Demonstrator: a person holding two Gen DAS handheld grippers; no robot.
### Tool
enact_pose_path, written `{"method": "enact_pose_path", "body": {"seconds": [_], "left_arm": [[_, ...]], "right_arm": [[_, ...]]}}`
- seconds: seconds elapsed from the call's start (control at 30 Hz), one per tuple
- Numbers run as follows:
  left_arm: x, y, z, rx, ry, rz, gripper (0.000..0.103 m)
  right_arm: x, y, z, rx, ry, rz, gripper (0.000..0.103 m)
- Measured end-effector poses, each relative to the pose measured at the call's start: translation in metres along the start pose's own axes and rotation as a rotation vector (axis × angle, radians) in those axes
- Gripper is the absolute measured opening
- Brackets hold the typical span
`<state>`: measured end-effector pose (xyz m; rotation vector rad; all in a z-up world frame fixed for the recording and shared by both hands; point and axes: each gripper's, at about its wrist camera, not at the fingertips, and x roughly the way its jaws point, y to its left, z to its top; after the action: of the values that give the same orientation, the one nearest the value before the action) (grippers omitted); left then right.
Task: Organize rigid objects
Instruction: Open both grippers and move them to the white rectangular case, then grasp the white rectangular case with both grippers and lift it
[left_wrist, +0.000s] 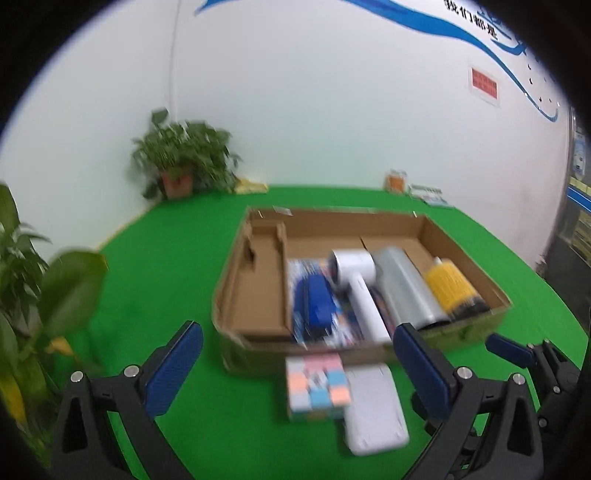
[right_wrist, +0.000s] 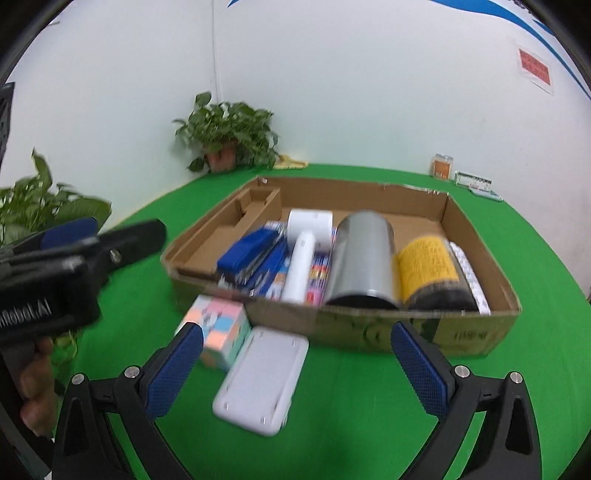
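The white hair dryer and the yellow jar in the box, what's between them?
A silver can lies on its side between the hair dryer and the yellow jar; the right wrist view shows it best.

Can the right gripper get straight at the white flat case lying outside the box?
Probably yes. The right gripper is open and empty, the white case lies on the green mat before it, nothing between. The pastel cube crowds one side.

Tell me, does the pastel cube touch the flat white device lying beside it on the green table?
Touching. In the right wrist view the pastel cube sits against the corner of the flat white device, with no green showing between them.
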<state>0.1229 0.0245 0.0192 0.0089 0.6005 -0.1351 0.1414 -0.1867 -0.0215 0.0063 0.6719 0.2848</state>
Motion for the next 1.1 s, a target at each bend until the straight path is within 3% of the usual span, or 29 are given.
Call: {"method": "enact_pose_path", "body": {"seconds": [0.17, 0.33, 0.53, 0.67, 0.73, 0.87, 0.93, 1.0, 1.1], "left_arm": [[0.019, 0.001, -0.015, -0.061, 0.157, -0.140, 0.103], [0.054, 0.006, -0.037, -0.208, 0.362, -0.351, 0.102], [0.083, -0.005, -0.065, -0.275, 0.523, -0.460, 0.097], [0.101, -0.012, -0.074, -0.290, 0.570, -0.465, 0.084], [0.109, -0.017, -0.078, -0.291, 0.597, -0.467, 0.070], [0.109, -0.032, -0.077, -0.234, 0.599, -0.470, 0.063], [0.108, -0.039, -0.081, -0.226, 0.627, -0.525, 0.047], [0.106, -0.045, -0.085, -0.229, 0.653, -0.583, 0.046], [0.095, -0.040, -0.082, -0.241, 0.610, -0.549, 0.046]], "right_arm": [[-0.005, -0.001, -0.015, 0.006, 0.047, 0.021, 0.102], [-0.002, -0.007, -0.034, 0.034, 0.114, 0.064, 0.102], [0.002, -0.010, -0.059, 0.068, 0.180, 0.107, 0.102], [0.002, -0.015, -0.076, 0.079, 0.216, 0.112, 0.101], [0.004, -0.019, -0.080, 0.090, 0.232, 0.114, 0.099], [0.010, -0.022, -0.086, 0.090, 0.254, 0.116, 0.096], [0.012, -0.024, -0.086, 0.086, 0.255, 0.123, 0.094], [0.014, -0.027, -0.083, 0.080, 0.251, 0.130, 0.094], [0.018, -0.030, -0.075, 0.052, 0.250, 0.142, 0.094]]}}
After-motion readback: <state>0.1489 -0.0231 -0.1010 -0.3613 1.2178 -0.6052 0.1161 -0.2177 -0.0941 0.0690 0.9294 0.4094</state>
